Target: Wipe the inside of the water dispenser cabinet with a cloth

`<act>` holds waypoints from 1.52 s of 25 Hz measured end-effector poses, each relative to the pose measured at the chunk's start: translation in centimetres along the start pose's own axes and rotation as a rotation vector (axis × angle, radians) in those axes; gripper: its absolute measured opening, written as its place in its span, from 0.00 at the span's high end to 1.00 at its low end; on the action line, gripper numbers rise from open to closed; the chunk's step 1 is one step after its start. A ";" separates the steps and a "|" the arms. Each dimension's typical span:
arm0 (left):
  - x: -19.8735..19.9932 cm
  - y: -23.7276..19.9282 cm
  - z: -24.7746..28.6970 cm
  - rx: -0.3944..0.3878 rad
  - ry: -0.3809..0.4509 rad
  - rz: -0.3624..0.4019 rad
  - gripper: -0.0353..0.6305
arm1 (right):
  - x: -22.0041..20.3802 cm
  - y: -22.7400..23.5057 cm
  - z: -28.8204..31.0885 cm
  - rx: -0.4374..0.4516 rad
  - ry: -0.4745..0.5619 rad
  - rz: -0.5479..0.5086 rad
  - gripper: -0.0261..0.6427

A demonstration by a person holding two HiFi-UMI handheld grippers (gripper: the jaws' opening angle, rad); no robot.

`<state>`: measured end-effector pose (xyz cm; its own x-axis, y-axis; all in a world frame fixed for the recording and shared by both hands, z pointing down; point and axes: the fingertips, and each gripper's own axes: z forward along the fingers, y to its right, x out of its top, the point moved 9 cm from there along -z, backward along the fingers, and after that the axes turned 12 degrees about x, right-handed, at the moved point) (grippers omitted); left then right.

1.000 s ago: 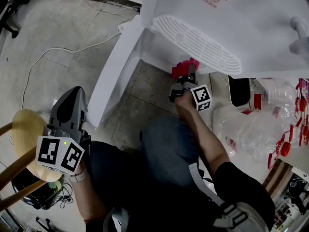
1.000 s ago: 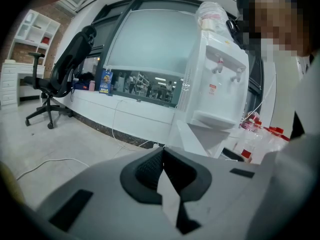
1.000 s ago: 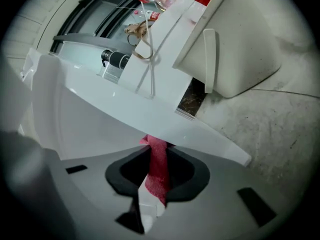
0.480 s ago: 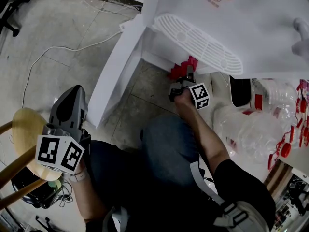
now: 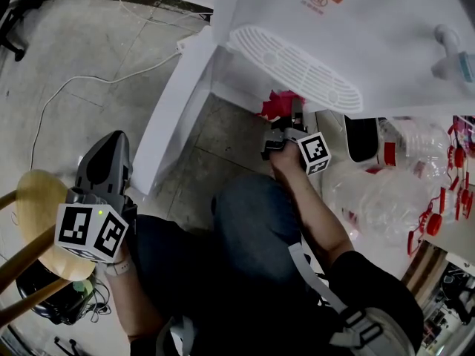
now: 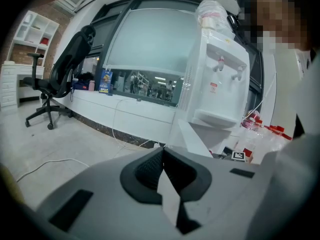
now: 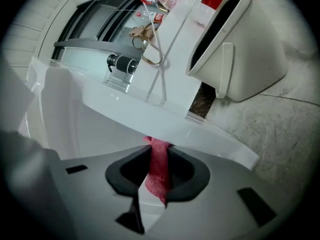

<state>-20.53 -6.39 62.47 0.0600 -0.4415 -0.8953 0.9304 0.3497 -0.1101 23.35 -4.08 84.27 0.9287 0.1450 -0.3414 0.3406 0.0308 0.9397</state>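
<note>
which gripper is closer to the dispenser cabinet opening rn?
Right. The right gripper, shut on the red cloth, is at the cabinet opening; the left gripper is shut, back by the wooden stool.

Layout as I see it from the head view:
1. Water dispenser (image 5: 356, 28): my 1 o'clock, far right.
2. Its cabinet door (image 5: 174, 117): swung open towards 11 o'clock.
3. Cloth (image 5: 276, 107): 12 o'clock, under the drip grille (image 5: 297, 65), between the jaws of my right gripper (image 5: 295, 116).
4. My left gripper (image 5: 111, 143): 8 o'clock, beside the stool (image 5: 33, 199) at 9.
5. Bottles (image 5: 386, 191): 3 o'clock, beside the dispenser.
6. Cable (image 5: 89, 76): on the floor, 10 o'clock.
</note>
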 end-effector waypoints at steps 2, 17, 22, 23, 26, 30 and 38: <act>0.0 -0.1 0.0 0.001 0.001 -0.003 0.94 | 0.2 -0.7 -0.1 0.010 0.003 0.008 0.82; 0.1 0.4 0.3 -0.020 0.015 0.015 0.94 | 2.6 -7.2 -0.9 0.143 0.040 -0.052 0.83; 0.1 0.4 0.2 -0.022 0.016 0.002 0.94 | 3.5 -9.8 -1.3 0.222 0.059 -0.105 0.83; 0.1 0.5 0.2 -0.025 0.017 0.002 0.94 | 3.6 -10.3 -1.3 0.238 0.058 -0.113 0.83; 0.1 0.8 0.1 -0.034 0.032 0.007 0.94 | 3.4 -11.0 -1.4 0.246 0.032 -0.120 0.83; 0.1 1.0 -0.3 -0.024 0.042 0.006 0.94 | 2.1 -12.6 -1.4 0.219 -0.064 -0.089 0.83; 0.2 2.2 -1.2 -0.026 0.058 0.003 0.94 | -1.4 -17.7 -0.1 0.266 -0.287 -0.010 0.83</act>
<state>-18.96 -4.71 61.53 0.0412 -0.3919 -0.9191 0.9205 0.3726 -0.1175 16.03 -4.73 68.15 0.9157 -0.1375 -0.3775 0.3408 -0.2319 0.9111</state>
